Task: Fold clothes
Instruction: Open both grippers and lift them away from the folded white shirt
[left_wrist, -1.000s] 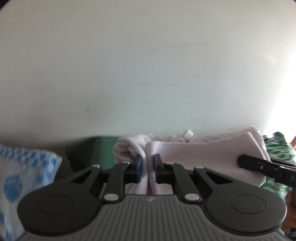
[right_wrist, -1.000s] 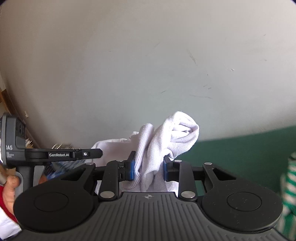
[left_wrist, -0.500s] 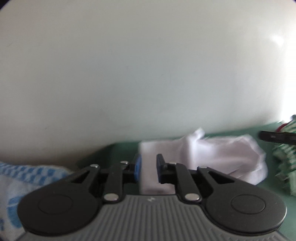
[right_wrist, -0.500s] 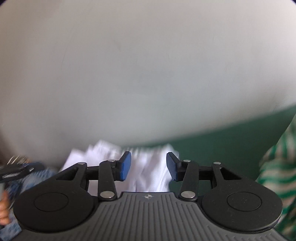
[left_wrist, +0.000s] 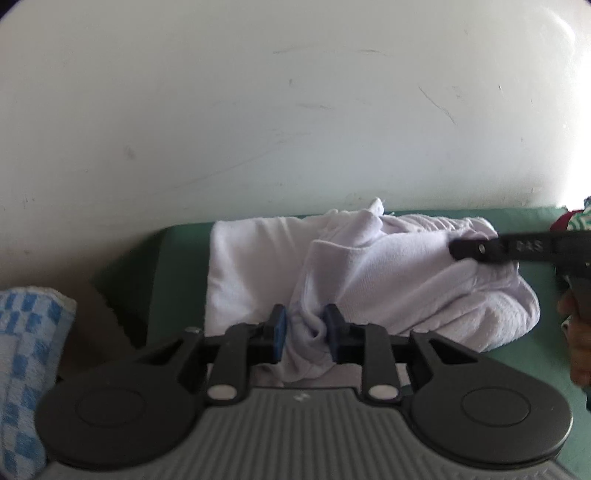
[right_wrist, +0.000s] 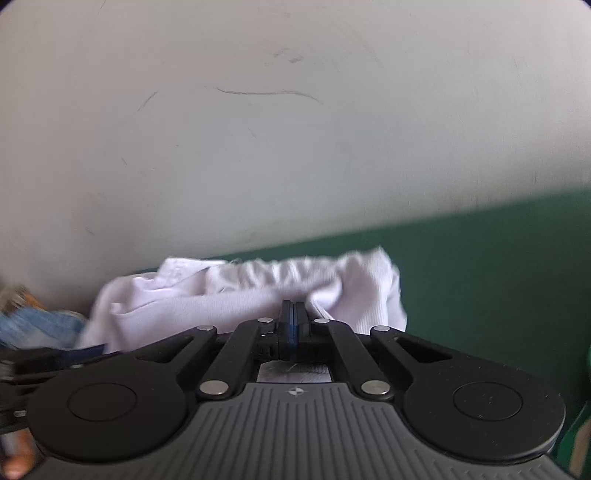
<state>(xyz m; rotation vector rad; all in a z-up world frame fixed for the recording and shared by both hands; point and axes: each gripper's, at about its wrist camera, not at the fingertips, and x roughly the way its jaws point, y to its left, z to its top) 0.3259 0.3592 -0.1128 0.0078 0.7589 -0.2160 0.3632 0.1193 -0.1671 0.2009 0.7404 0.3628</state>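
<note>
both hands have sunk, laying the white garment (left_wrist: 369, 280) on the green counter (left_wrist: 546, 365).
my left hand-held gripper (left_wrist: 303, 330) has just been opening, fabric bunched between released jaws; right hand-held gripper (right_wrist: 293, 325) is clenched empty, cloth just ahead, lying crosswise. near edge hidden.

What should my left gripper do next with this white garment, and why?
Probably draw the left gripper straight back, clear of the fold. Its jaws have just been opening, yet a bunch of the white garment sits between them, and the garment already lies folded on the green surface. The right gripper has just closed, with nothing visibly between its jaws.
</note>
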